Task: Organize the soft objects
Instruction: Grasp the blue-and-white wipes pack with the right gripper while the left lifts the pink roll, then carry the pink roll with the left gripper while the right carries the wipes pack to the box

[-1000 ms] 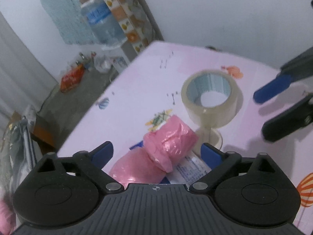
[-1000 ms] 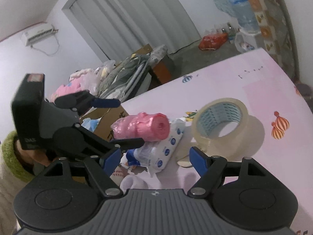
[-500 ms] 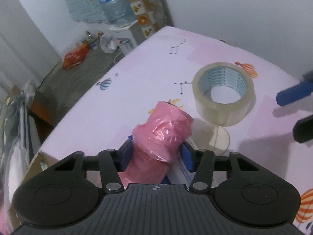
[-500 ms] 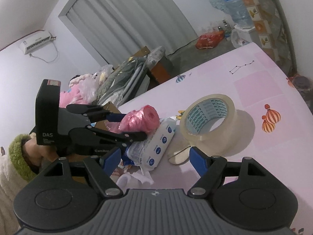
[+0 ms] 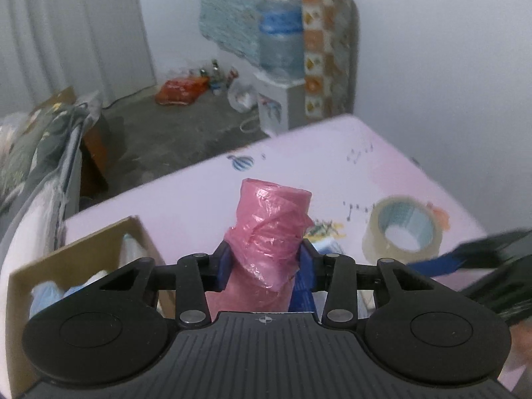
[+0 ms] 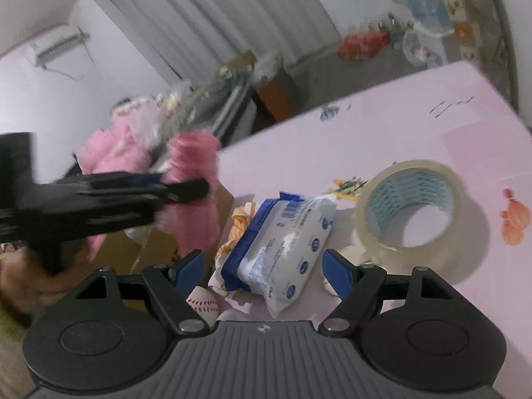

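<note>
My left gripper (image 5: 264, 262) is shut on a pink roll of plastic bags (image 5: 269, 232) and holds it up above the pink table, beside the open cardboard box (image 5: 83, 249). The roll also shows blurred in the right wrist view (image 6: 193, 163), held over the box (image 6: 156, 246). My right gripper (image 6: 264, 267) is open, its fingers on either side of a blue-and-white tissue pack (image 6: 282, 232) that lies on the table. A small baseball (image 6: 202, 306) and an orange-striped cloth (image 6: 239, 226) lie next to the pack.
A roll of clear packing tape (image 6: 412, 206) stands on the table (image 6: 432, 126) right of the pack, also seen in the left wrist view (image 5: 402, 232). The box holds light blue and white items (image 5: 50, 292). Beyond the table edge are floor clutter and a water dispenser (image 5: 282, 50).
My left gripper closed on the pink roll, lifted it off the tissue pack and swung left toward the box. My right gripper moved closer over the tissue pack.
</note>
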`<act>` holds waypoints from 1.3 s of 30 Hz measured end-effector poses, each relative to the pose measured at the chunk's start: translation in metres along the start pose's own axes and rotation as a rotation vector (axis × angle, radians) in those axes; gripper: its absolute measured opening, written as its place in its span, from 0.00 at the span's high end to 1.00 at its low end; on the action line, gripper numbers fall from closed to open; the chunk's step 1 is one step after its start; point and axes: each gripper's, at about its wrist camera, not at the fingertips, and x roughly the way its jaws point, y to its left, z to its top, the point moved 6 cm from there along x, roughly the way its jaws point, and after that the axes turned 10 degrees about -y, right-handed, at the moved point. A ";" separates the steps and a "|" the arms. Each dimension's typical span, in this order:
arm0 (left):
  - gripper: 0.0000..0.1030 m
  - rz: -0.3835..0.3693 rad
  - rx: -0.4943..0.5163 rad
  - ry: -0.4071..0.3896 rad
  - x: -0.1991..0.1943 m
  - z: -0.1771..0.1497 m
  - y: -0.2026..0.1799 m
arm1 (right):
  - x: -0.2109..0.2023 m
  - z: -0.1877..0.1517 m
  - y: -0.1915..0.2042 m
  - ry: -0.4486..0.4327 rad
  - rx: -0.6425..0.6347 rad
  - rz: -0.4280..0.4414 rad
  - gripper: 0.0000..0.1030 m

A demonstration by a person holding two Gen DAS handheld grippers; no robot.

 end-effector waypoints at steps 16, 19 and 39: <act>0.62 -0.063 -0.235 -0.116 -0.038 0.008 0.037 | 0.107 -0.003 0.010 0.230 -0.009 -0.254 0.34; 0.62 -0.064 -0.251 -0.132 -0.046 0.009 0.041 | 0.112 -0.005 0.014 0.234 -0.048 -0.283 0.35; 0.62 0.051 -0.342 -0.213 -0.155 -0.008 0.088 | 0.034 0.012 0.025 0.021 -0.069 -0.295 0.48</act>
